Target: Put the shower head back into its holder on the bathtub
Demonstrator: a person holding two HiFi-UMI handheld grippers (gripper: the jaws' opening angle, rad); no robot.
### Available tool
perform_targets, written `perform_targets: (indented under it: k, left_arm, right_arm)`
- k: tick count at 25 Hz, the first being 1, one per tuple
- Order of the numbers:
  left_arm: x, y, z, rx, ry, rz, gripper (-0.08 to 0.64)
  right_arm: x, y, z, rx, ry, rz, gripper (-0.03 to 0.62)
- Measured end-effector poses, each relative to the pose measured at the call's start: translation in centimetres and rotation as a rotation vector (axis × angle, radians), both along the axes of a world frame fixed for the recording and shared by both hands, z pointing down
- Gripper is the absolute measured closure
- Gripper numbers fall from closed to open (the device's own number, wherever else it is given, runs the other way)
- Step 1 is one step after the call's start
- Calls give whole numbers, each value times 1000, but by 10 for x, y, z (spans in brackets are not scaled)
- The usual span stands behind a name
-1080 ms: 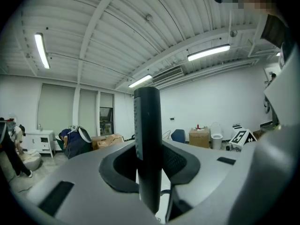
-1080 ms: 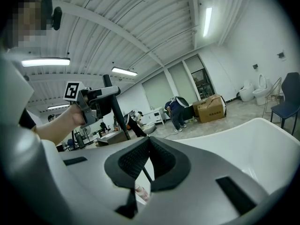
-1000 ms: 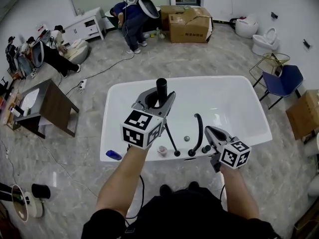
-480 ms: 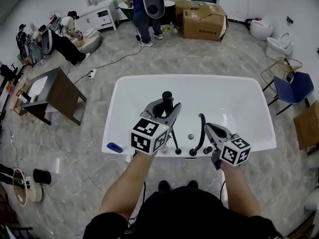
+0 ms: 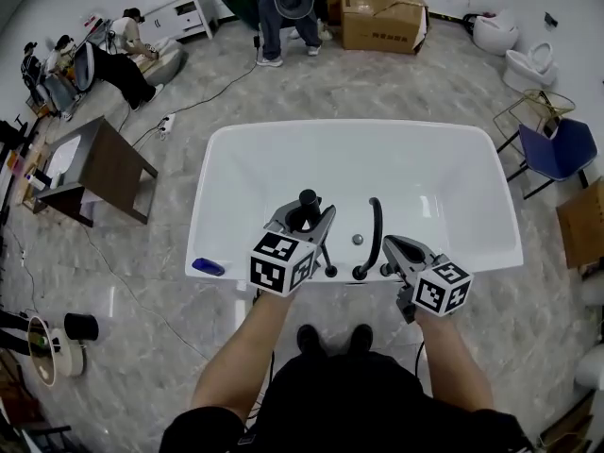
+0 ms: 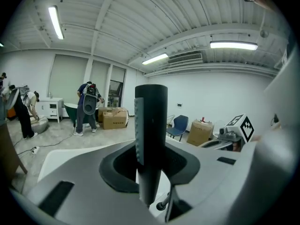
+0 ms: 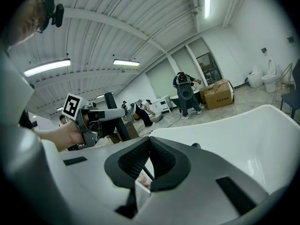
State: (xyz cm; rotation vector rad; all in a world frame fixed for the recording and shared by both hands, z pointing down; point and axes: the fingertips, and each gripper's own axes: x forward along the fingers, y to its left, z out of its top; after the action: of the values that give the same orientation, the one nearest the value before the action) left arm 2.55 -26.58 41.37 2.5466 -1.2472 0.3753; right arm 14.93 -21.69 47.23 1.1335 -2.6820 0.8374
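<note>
A long, black shower head is held upright in the left gripper. The right gripper is closed, jaws touching. The cardboard box's print cannot be read.

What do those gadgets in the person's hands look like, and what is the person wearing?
The left gripper and right gripper are pale grey plastic tongs, each with two jaws lined with dark textured pads. Each carries a cube printed with black-and-white square markers. The person wears a black short-sleeved top, leaving the forearms bare.
</note>
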Motion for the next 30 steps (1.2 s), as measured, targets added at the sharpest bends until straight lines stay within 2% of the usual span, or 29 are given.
perform_targets:
  k: [6, 21, 27, 30]
  left_arm:
    - [12, 10, 40, -85, -2, -4, 437]
    - [51, 38, 123, -219, -77, 33, 437]
    - [59, 53, 150, -270, -96, 2, 437]
    - [56, 56, 166, -291, -129, -9, 437]
  right_arm:
    - [10, 13, 18, -48, 19, -4, 575]
    - [30, 33, 54, -135, 45, -30, 575]
    - [34, 41, 69, -163, 32, -49, 575]
    - [29, 44, 77, -172, 14, -49, 575]
